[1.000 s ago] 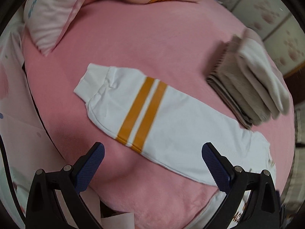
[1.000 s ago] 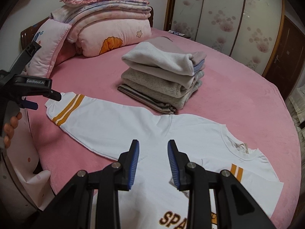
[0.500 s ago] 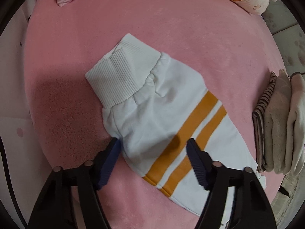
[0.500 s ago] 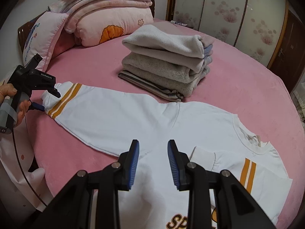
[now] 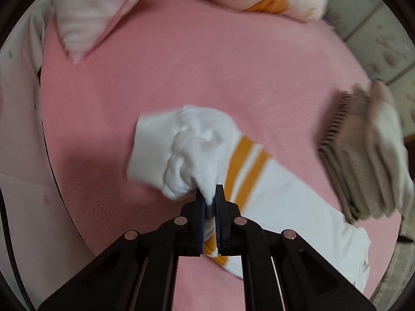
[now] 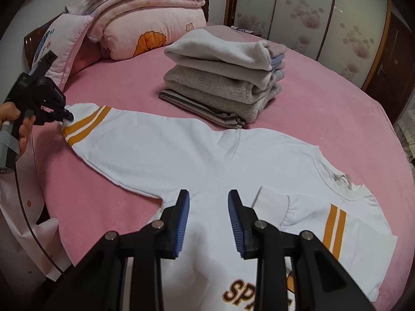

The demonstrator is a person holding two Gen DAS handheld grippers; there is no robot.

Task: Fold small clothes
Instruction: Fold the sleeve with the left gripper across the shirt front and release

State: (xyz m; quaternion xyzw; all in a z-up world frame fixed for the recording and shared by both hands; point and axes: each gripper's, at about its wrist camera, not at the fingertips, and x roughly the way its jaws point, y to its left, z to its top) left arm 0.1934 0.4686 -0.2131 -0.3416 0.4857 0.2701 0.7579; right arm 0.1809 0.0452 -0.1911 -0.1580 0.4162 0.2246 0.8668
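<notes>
A white sweatshirt (image 6: pixel 197 160) with orange stripes lies face up on the pink bed (image 6: pixel 324 108). Its long sleeve (image 5: pixel 259 176) stretches out to the left. My left gripper (image 5: pixel 210 194) is shut on the sleeve near the cuff (image 5: pixel 153 140), and the cloth bunches up at the pads; it also shows in the right wrist view (image 6: pixel 64 115). The other sleeve (image 6: pixel 324 215) is folded across the chest. My right gripper (image 6: pixel 208 207) is open and empty, hovering over the shirt's body above the printed letters (image 6: pixel 249 292).
A stack of folded grey clothes (image 6: pixel 225 77) sits on the bed behind the shirt, also in the left wrist view (image 5: pixel 368 150). Pink pillows and folded quilts (image 6: pixel 145 23) lie at the bed's head. The bed's edge (image 6: pixel 62 223) is at the left. Wardrobe doors (image 6: pixel 324 15) stand behind.
My left gripper came down over the sleeve end and closed on it near the cuff, bunching the cloth. My right gripper stayed open over the shirt's body.
</notes>
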